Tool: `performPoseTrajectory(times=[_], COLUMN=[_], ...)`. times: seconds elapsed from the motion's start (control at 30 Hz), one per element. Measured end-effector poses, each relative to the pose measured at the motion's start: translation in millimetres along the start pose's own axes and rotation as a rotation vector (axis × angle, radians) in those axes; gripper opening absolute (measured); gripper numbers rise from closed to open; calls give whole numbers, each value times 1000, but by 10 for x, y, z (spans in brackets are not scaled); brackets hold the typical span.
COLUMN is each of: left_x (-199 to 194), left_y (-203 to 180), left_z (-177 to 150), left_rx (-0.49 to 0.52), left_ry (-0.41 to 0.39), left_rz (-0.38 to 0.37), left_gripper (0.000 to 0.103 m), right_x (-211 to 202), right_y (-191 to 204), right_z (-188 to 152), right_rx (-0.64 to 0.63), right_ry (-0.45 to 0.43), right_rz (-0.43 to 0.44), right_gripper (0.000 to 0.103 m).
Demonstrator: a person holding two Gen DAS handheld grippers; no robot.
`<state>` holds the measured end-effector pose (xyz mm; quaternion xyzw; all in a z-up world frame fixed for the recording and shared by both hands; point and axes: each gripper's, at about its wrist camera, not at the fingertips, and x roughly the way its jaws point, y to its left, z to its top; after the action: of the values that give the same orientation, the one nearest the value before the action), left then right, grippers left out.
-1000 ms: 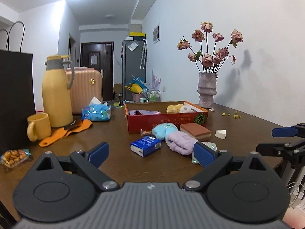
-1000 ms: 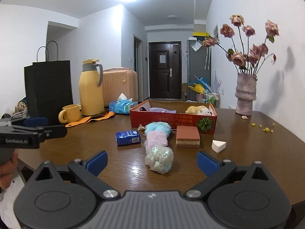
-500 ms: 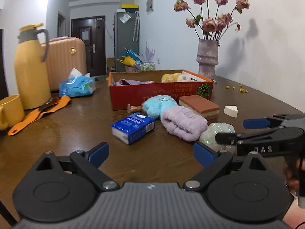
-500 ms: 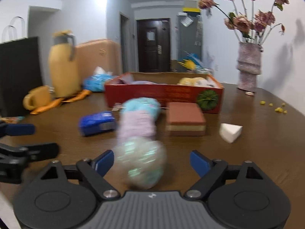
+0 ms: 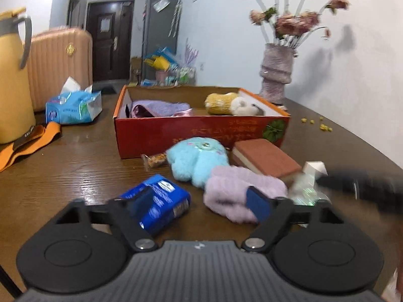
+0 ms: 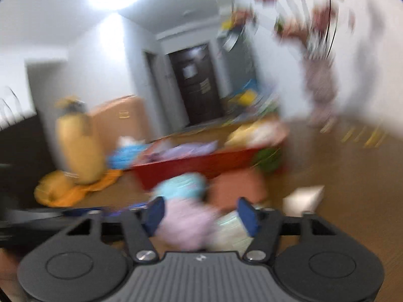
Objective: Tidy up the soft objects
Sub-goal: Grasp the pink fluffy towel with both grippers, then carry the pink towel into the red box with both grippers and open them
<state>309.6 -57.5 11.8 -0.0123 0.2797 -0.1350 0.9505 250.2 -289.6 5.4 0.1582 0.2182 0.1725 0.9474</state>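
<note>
The left gripper (image 5: 199,198) has just been closing its jaws, and the blue rectangular tissue packet (image 5: 161,201) and the near end of the fluffy lilac rolled towel (image 5: 239,191) sit between its blue pads; whether either pad presses yet I cannot tell. The right gripper (image 6: 201,214) has also just been closing, with the same lilac towel (image 6: 186,221) and the pale iridescent crinkly bundle (image 6: 231,229) between its pads. That view is badly smeared, so I cannot tell whether it has a grip.

Both claws seem to be working the same small heap in front of the red cardboard box (image 5: 201,130), and that is the main risk: both could close on the lilac towel and pull it apart or drag it. The left one could also trap the stiff tissue packet with the towel, carrying a non-soft thing along or knocking it aside. The right one may pinch towel and bundle together and drop one.

Against the box's front wall lies the fluffy sky-blue plush (image 5: 199,161), touching the towel. To its right is the brick-red layered sponge block (image 5: 264,158), and beyond that a small white wedge (image 5: 314,167). A little snack wrapper (image 5: 155,159) lies just left of the plush. Inside the box rest a lilac cloth (image 5: 161,107) and a yellow-and-white stuffed toy (image 5: 231,103). The plush and sponge lie between the heap and the box, so a lift must clear them and the box's front wall.
</note>
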Motion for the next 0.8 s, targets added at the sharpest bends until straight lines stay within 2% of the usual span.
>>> performPoseTrajectory(times=[0.07,0.2,0.27,0.3,0.33,0.37,0.4,0.47,0.53,0.67,0.8], left_x=[156,453,553,569,583,586,570,485,307,-93,-483], left_y=[67,83,56,44,42,48,53,25,-14,2,-51], left_z=[105,233,230,220,209,201,191,160,89,-197,-465], left_rx=[-46,-105,-108,-108,-114,-133,-153,-165,-130,-144,-158], left_ry=[33,118,154,159,169,182,192,189,173,187,191], left_rz=[-22,-108,-131,-145,-162,-182,-202,-205,-188,-190,-169], left_gripper=[55,52,52,49,44,30,27,23,23,23,23], right_x=[198,417,478,515,552,604,633,716,666,437,158], right_y=[-78,-182,-260,-289,-323,-371,-402,-435,-395,-296,-173], right_z=[-70,-114,-74,-54,-35,-23,-13,-10,-24,-130,-306], right_rx=[107,136,156,167,185,211,230,257,241,170,151], right_ry=[88,102,96,100,102,117,134,149,148,174,199], right_rz=[61,-54,-67,-55,-38,-16,-5,4,-1,59,89], right_gripper=[42,43,50,51,51,50,48,31,26,25,25])
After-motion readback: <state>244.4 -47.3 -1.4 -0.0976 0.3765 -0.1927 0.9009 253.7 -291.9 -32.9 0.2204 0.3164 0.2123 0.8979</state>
